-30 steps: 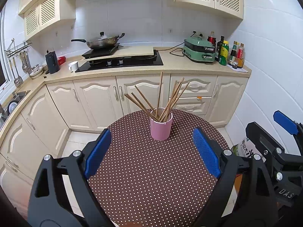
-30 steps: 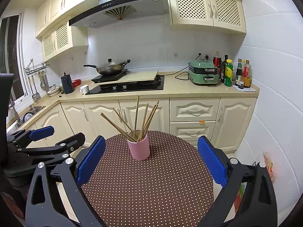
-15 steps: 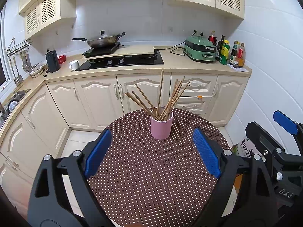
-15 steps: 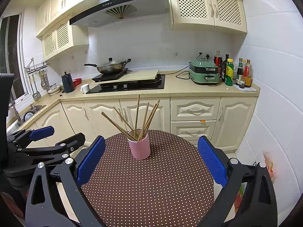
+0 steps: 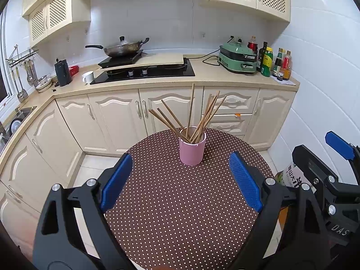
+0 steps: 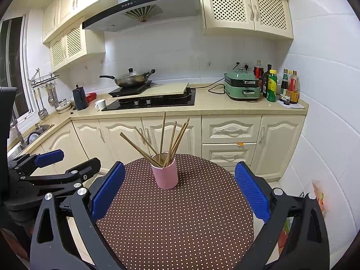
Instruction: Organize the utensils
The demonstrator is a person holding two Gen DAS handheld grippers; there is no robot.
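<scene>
A pink cup (image 5: 192, 150) stands upright near the far edge of a round table with a brown dotted cloth (image 5: 180, 202). Several wooden chopsticks (image 5: 191, 112) stand in it, fanned out. The cup (image 6: 166, 175) and chopsticks (image 6: 163, 139) also show in the right wrist view. My left gripper (image 5: 181, 180) is open and empty, above the table, short of the cup. My right gripper (image 6: 180, 190) is open and empty, also short of the cup. The right gripper shows at the left wrist view's right edge (image 5: 337, 171), the left gripper at the right wrist view's left edge (image 6: 45, 173).
Cream kitchen cabinets (image 5: 139, 112) and a counter with a stove (image 5: 144, 72), wok (image 5: 121, 48), green cooker (image 5: 238, 59) and bottles (image 5: 270, 61) stand behind the table. A white tiled wall (image 6: 326, 135) is at the right. A box (image 5: 292, 177) sits on the floor at the right.
Both views have shifted very slightly; the cup and chopsticks have not moved. Both grippers stay open.
</scene>
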